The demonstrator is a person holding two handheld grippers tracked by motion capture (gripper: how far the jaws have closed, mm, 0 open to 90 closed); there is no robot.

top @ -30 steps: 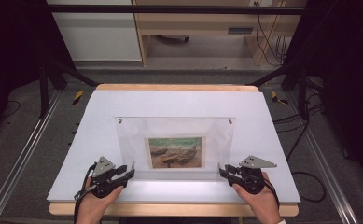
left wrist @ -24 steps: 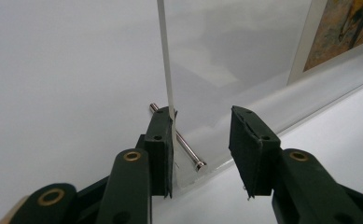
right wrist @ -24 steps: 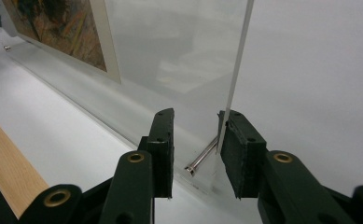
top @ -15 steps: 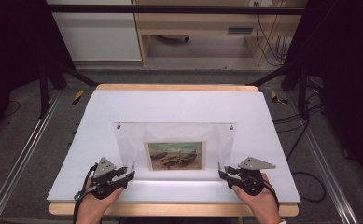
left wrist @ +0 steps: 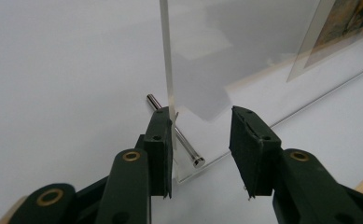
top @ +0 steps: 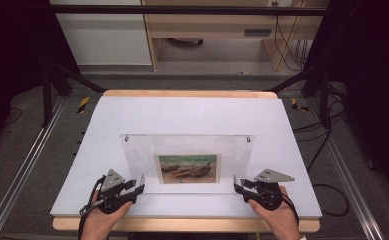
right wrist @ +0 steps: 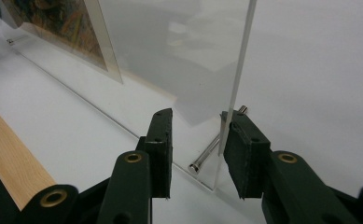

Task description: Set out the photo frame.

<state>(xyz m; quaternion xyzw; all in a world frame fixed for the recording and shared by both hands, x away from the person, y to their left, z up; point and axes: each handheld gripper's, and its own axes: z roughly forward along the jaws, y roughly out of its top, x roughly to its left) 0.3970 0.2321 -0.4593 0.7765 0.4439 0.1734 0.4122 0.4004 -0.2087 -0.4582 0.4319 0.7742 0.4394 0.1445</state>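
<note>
Acrylic picture frame (top: 187,162) with boat print leans raised on table (top: 192,112), near edge down. Your left hand-held gripper (top: 141,188) and right hand-held gripper (top: 236,187) sit at its lower corners, jaws apart. Grip not yet made; lifting or moving remains.

White-topped wooden table (top: 192,112), clear acrylic picture frame (top: 187,152) standing on it.

White table (top: 192,115), cables (top: 287,40) behind

Clear frame (top: 187,162) between grippers — upright
</note>
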